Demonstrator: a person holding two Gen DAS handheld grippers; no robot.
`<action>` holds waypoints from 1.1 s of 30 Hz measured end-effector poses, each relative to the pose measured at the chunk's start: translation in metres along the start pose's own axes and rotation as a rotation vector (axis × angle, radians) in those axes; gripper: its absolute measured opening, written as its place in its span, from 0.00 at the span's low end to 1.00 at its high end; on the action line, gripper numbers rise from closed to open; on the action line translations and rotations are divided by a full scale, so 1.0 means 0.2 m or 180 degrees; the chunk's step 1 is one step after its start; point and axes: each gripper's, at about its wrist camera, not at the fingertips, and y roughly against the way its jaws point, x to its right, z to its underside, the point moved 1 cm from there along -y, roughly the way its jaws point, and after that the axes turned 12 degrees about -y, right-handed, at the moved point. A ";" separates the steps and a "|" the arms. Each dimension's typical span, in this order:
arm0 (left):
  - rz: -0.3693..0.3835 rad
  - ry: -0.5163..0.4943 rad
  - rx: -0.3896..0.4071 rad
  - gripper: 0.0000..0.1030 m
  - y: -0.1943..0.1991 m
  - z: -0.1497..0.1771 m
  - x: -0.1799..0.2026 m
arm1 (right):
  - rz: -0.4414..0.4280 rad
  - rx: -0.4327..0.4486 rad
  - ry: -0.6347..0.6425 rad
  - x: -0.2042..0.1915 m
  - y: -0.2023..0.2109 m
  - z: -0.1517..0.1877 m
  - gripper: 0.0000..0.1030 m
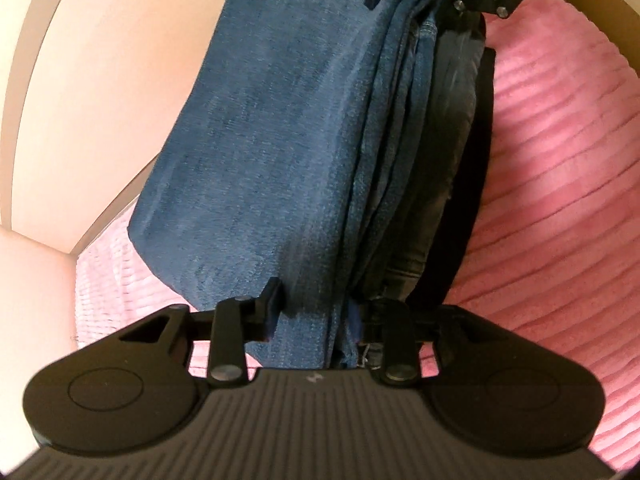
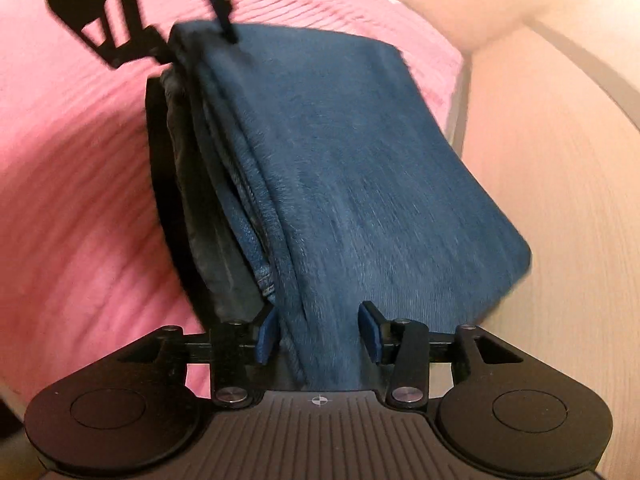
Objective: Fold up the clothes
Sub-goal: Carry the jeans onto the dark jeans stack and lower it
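Folded blue jeans [image 1: 272,128] lie on a stack, over a grey denim garment [image 1: 448,120] and a black one [image 1: 476,184]. My left gripper [image 1: 320,304] straddles the near end of the jeans. Its left pad [image 1: 274,300] rests against the cloth, the right pad is hidden behind the folds, and the fabric hangs loose between them. In the right wrist view the same jeans [image 2: 360,168] run between the blue pads [image 2: 370,332] of my right gripper [image 2: 318,320], which stand apart without squeezing. Each gripper shows at the far end of the other's view.
The stack sits on a pink ribbed blanket [image 1: 560,160] covering the bed [image 2: 72,140]. A cream wall with a beige trim [image 1: 80,80] borders the bed on one side [image 2: 560,200]. The jeans' outer edge reaches the blanket's edge.
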 end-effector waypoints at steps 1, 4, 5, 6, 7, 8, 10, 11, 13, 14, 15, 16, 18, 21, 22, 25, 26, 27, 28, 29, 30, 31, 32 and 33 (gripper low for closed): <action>0.0039 0.0033 -0.0006 0.34 0.02 0.01 -0.01 | -0.0045 -0.0029 -0.0091 -0.01 0.01 -0.01 0.42; 0.0195 0.0266 -0.0024 0.35 0.09 0.05 -0.04 | -0.0238 -0.0017 -0.0526 0.00 0.07 -0.04 0.42; 0.0251 0.0411 -0.0014 0.35 0.12 0.08 -0.07 | -0.0311 0.0042 -0.0729 0.02 0.09 -0.06 0.42; 0.0305 0.0594 0.0010 0.34 0.17 0.09 -0.09 | -0.0350 0.0126 -0.0959 0.06 0.12 -0.08 0.42; 0.0340 0.0804 0.0060 0.33 0.22 0.09 -0.12 | -0.0390 0.0209 -0.1189 0.10 0.15 -0.10 0.42; 0.0362 0.1028 0.0124 0.33 0.27 0.10 -0.16 | -0.0424 0.0285 -0.1410 0.14 0.18 -0.12 0.42; 0.0351 0.1371 0.0287 0.33 0.35 0.09 -0.24 | -0.0460 0.0307 -0.1796 0.21 0.14 -0.14 0.42; 0.0345 0.1493 0.0359 0.33 0.36 0.08 -0.28 | -0.0504 0.0233 -0.2001 0.23 0.09 -0.12 0.42; 0.0453 0.1632 0.0384 0.33 0.30 0.03 -0.30 | -0.0651 -0.0017 -0.2351 0.25 -0.07 -0.06 0.42; 0.0520 0.1695 0.0384 0.33 0.26 0.00 -0.30 | -0.0729 -0.0128 -0.2399 0.24 -0.13 -0.02 0.42; 0.0588 0.1757 0.0385 0.32 0.21 -0.02 -0.31 | -0.0798 -0.0223 -0.2421 0.23 -0.19 0.02 0.42; 0.0687 0.1745 0.0320 0.30 0.16 -0.04 -0.29 | -0.0817 -0.0227 -0.2312 0.21 -0.20 0.03 0.42; 0.0860 0.1632 0.0163 0.31 0.06 -0.06 -0.23 | -0.0844 -0.0215 -0.2178 0.22 -0.17 0.03 0.42; 0.0874 0.1590 0.0139 0.31 0.04 -0.06 -0.19 | -0.0717 -0.0050 -0.2345 0.33 -0.07 -0.03 0.42; 0.0868 0.1602 0.0134 0.31 0.04 -0.06 -0.20 | -0.0619 0.0070 -0.2402 0.37 -0.05 -0.06 0.42; 0.0887 0.1630 0.0119 0.33 0.03 -0.04 -0.19 | -0.0372 0.0345 -0.2648 0.52 -0.03 -0.13 0.42; 0.0893 0.1618 0.0113 0.33 0.01 -0.05 -0.18 | -0.0318 0.0334 -0.2708 0.56 -0.07 -0.15 0.42; 0.0894 0.1601 0.0107 0.33 -0.01 -0.07 -0.17 | -0.0279 0.0282 -0.2795 0.60 -0.14 -0.15 0.42; 0.0896 0.1596 0.0104 0.34 -0.03 -0.10 -0.16 | -0.0291 0.0183 -0.2872 0.63 -0.22 -0.14 0.42; 0.0894 0.1596 0.0105 0.34 -0.04 -0.11 -0.15 | -0.0329 0.0069 -0.2900 0.64 -0.30 -0.13 0.42; 0.0886 0.1596 0.0110 0.34 -0.05 -0.11 -0.14 | -0.0363 -0.0030 -0.2923 0.65 -0.38 -0.12 0.42; 0.0877 0.1598 0.0121 0.34 -0.05 -0.10 -0.14 | -0.0376 -0.0050 -0.2925 0.65 -0.40 -0.11 0.42; 0.0867 0.1589 0.0132 0.34 -0.04 -0.10 -0.14 | -0.0389 -0.0070 -0.2926 0.65 -0.42 -0.10 0.42; 0.0855 0.1574 0.0141 0.34 -0.04 -0.10 -0.13 | -0.0397 -0.0090 -0.2926 0.66 -0.43 -0.09 0.42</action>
